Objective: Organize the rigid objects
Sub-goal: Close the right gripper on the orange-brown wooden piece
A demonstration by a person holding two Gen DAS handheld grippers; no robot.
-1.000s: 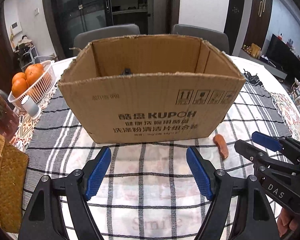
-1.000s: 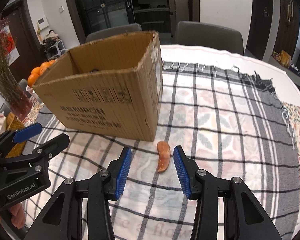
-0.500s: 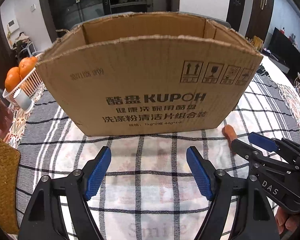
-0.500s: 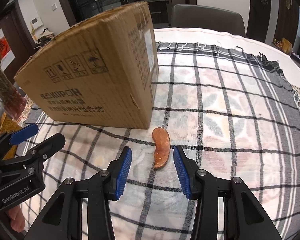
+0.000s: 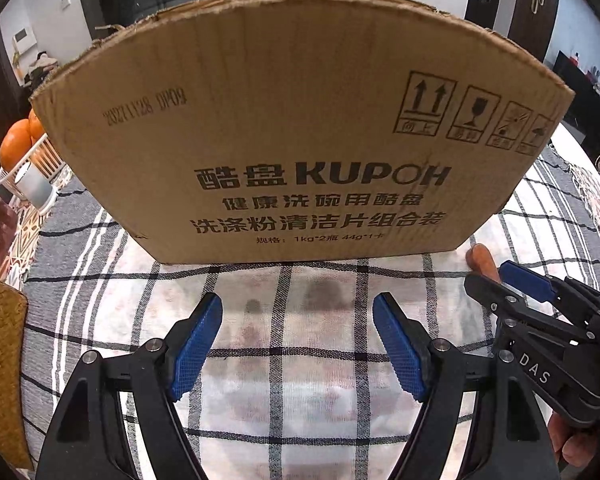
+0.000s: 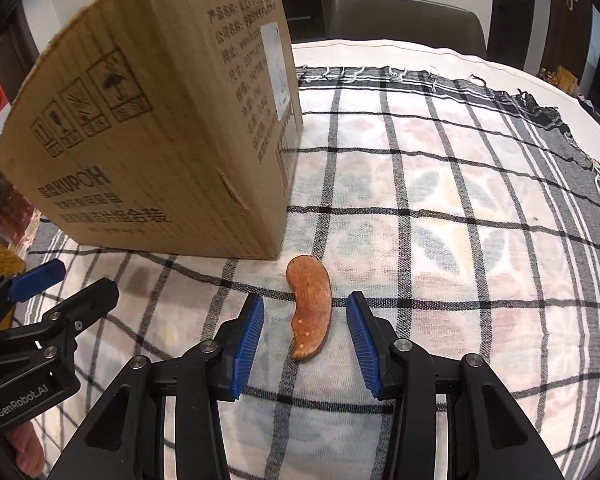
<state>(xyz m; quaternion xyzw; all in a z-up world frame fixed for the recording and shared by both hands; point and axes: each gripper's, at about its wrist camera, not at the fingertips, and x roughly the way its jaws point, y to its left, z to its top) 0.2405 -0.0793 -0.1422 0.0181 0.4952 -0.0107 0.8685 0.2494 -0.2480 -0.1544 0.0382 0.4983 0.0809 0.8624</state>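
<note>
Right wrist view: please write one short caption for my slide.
Open right gripper straddles a curved wooden piece lying on the checked cloth beside a cardboard box.

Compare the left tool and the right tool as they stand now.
The left tool stands wider open over bare checked cloth; the right tool is narrower and straddles the curved reddish-brown wooden piece without touching it. Both have blue pads and black arms, and hold nothing.
</note>
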